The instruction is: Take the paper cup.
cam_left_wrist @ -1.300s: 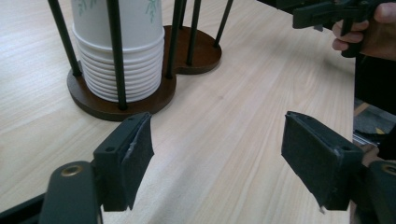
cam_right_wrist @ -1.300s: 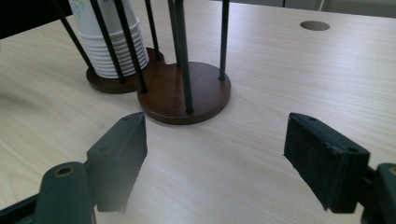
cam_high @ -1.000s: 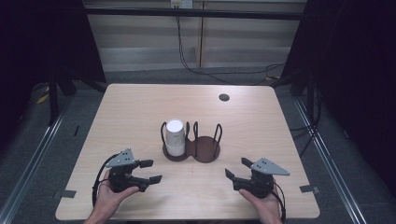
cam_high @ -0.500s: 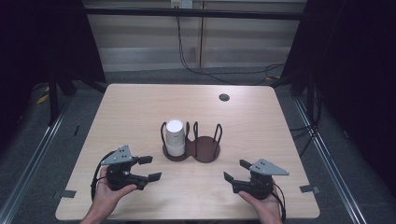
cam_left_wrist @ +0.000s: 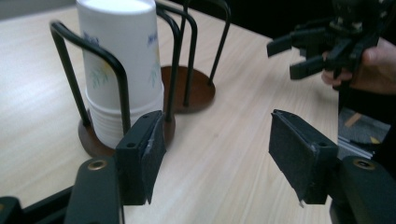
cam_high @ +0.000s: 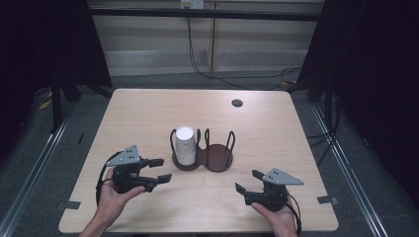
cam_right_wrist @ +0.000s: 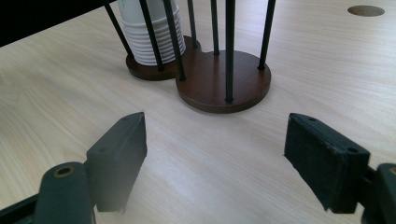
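A stack of white paper cups (cam_high: 185, 144) (cam_left_wrist: 122, 70) (cam_right_wrist: 148, 35) stands upside down in the left bay of a brown two-bay cup holder (cam_high: 217, 159) (cam_right_wrist: 224, 81) with black wire hoops, at the table's middle. Its right bay holds nothing. My left gripper (cam_high: 159, 170) (cam_left_wrist: 217, 154) is open and holds nothing, a short way left of the holder. The right gripper (cam_high: 250, 181) (cam_right_wrist: 224, 158) is open too with nothing between its jaws, in front of the holder and to its right. It appears far off in the left gripper view (cam_left_wrist: 303, 51).
The light wooden table (cam_high: 148, 113) has a round dark cable hole (cam_high: 237, 102) (cam_right_wrist: 366, 10) at the back right. Cables trail from both grippers. Dark floor and metal rails surround the table.
The left gripper has drifted slightly down and left toward the front edge. The right gripper has shifted a little too. Both stay open.
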Tool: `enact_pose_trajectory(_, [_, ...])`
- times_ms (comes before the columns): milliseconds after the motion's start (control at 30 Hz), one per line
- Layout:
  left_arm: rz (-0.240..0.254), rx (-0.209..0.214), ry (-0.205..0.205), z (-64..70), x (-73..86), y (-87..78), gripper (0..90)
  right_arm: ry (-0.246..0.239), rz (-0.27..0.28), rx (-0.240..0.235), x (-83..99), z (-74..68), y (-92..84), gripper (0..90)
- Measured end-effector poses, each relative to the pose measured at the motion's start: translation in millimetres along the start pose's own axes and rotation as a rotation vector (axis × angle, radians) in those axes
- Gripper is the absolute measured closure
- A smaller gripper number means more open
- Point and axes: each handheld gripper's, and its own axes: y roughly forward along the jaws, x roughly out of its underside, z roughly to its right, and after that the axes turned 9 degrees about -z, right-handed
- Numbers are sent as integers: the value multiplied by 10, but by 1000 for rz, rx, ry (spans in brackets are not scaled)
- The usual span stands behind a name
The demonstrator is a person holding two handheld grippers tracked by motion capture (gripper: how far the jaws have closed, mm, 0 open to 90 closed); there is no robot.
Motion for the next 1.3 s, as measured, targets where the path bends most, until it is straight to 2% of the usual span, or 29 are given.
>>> enact_pose_trajectory(100, [36, 0, 2, -36, -92, -31, 334, 2, 3, -4, -2, -1, -5, 205])
enact_pose_trajectory(267, [52, -3, 18, -45, -179, -66, 328, 2, 23, -10, -4, 8, -26, 197])
enact_pose_trajectory(500, [21, 15, 19, -114, -320, -54, 320, -4, 17, -15, -7, -9, -19, 197])
enact_pose_trajectory(667, [-19, 7, 19, -151, -415, -20, 319, -4, 16, -18, -8, -5, -18, 194])
enact_pose_trajectory(1000, [-56, 6, 38, -216, -587, 45, 295, -6, 18, -18, -9, -11, -31, 193])
enact_pose_trajectory(1300, [-75, -18, 48, -302, -713, 100, 261, -14, 11, -21, -12, -17, -15, 194])
